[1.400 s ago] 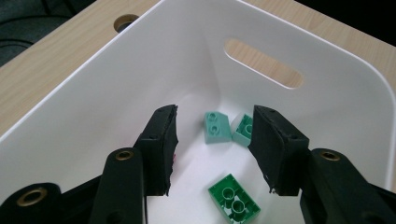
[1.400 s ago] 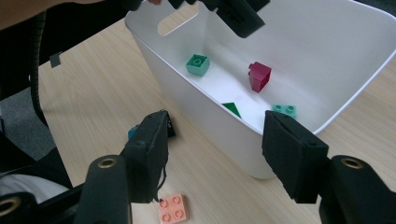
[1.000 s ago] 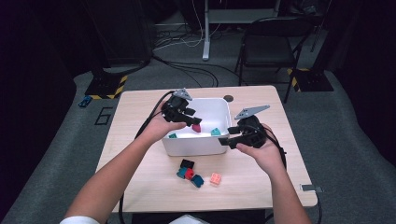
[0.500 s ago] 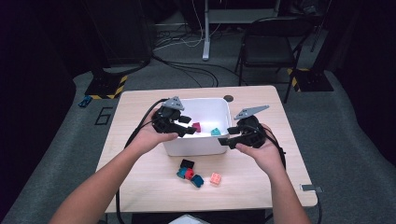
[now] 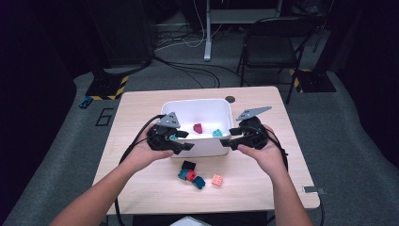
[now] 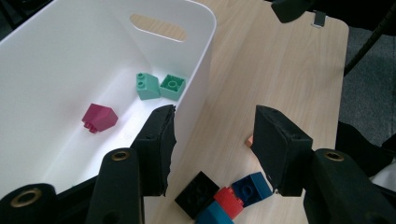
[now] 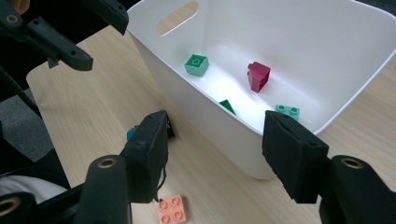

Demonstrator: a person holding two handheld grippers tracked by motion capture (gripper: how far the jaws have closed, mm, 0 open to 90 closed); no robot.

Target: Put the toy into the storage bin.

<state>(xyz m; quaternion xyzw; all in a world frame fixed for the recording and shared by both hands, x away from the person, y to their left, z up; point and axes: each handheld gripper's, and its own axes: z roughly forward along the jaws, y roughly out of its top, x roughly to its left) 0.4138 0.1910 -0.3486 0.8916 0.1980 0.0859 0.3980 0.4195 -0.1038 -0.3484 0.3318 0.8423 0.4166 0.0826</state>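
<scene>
A white bin (image 5: 196,104) stands mid-table and holds a magenta brick (image 5: 198,127) and a teal one (image 5: 217,133). My left gripper (image 5: 182,141) hovers at the bin's near left corner, open and holding nothing. In the left gripper view its jaws (image 6: 215,116) stand either side of the bin wall (image 6: 198,93), above a black brick (image 6: 201,189), a red one (image 6: 229,200) and a blue one (image 6: 252,186). My right gripper (image 5: 231,137) is open at the near right corner. Its jaws (image 7: 217,121) span the bin's wall (image 7: 210,121) without touching it.
Loose bricks lie in front of the bin: black (image 5: 188,165), a blue, red and teal cluster (image 5: 190,176) and a peach brick (image 5: 217,180). Several green bricks (image 7: 196,64) rest inside the bin. A chair (image 5: 268,47) and cables lie beyond the table's far edge.
My left gripper has drawn back from above the bin to its near left corner, jaws still apart. The right gripper and the bricks have not moved.
</scene>
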